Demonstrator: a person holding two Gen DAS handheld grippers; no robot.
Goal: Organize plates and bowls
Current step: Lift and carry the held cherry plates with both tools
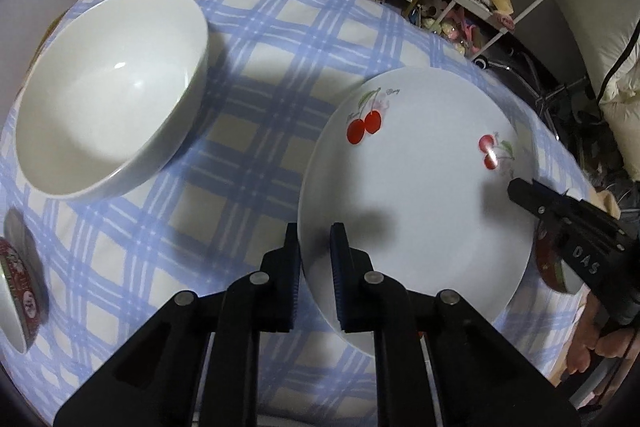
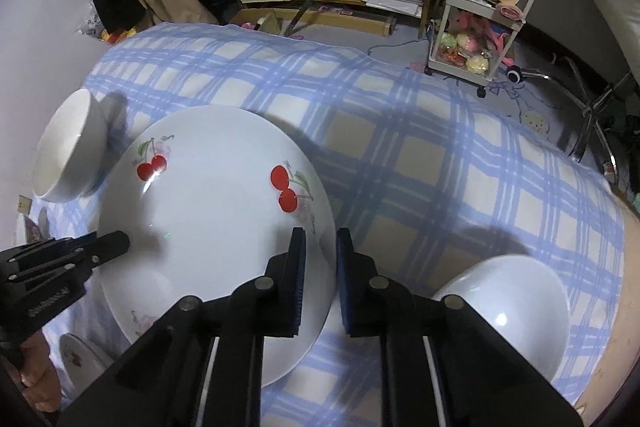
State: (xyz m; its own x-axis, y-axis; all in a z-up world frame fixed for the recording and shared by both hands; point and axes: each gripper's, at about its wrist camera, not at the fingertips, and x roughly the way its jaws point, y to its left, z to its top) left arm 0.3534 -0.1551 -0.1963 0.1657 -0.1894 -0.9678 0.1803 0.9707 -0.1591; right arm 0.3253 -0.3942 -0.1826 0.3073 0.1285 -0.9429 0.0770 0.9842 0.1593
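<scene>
Two grippers clamp one cherry plate (image 1: 416,195) above the checked tablecloth (image 1: 256,75). Leftmost sits a white bowl (image 1: 108,87), apart from the plate. Next, the left gripper (image 1: 314,247) pinches the plate's left rim. The right gripper (image 2: 321,251) pinches its right rim; another bowl (image 2: 508,311) lies farther right.

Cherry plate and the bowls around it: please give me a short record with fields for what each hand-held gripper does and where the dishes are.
surface: table with blue checked cloth
cherry plate: white, red cherry prints, gripped at two opposite edges
left hand-held gripper: jaws straddle the plate's rim
right hand-held gripper: jaws straddle the opposite rim
large white bowl: upright, left of the plate, apart from it
second white bowl: right of the plate
plate lifted or resting: cannot tell
</scene>
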